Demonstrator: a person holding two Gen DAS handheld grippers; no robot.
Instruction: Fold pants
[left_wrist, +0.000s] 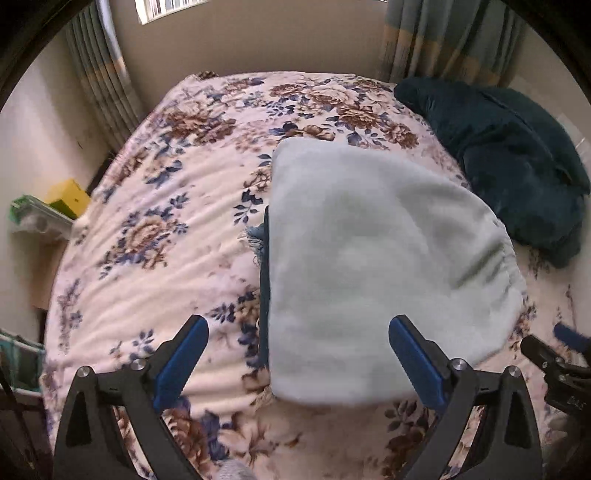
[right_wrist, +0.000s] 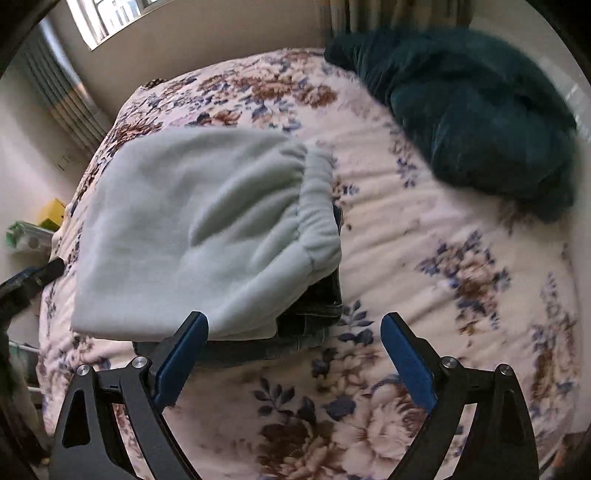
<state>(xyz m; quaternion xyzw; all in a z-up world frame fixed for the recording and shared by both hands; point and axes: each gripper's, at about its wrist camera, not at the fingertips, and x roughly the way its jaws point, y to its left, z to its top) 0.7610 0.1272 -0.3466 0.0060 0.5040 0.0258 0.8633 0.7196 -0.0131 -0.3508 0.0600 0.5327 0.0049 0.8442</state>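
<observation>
Pale mint fleece pants (left_wrist: 373, 266) lie folded in a flat bundle on the floral bedspread (left_wrist: 159, 236), elastic waistband to the right. They rest on a darker denim garment (left_wrist: 264, 280) that shows at the left edge and, in the right wrist view, under the front corner (right_wrist: 314, 314). The pants also show in the right wrist view (right_wrist: 199, 229). My left gripper (left_wrist: 297, 332) is open, hovering over the near edge of the pants, holding nothing. My right gripper (right_wrist: 293, 332) is open and empty just right of the bundle's near corner; it also shows in the left wrist view (left_wrist: 557, 354).
A dark teal velvet pillow (left_wrist: 517, 162) lies at the far right of the bed, also in the right wrist view (right_wrist: 472, 107). A shelf with a yellow box (left_wrist: 68, 195) stands left of the bed. Curtains (left_wrist: 443, 40) hang behind.
</observation>
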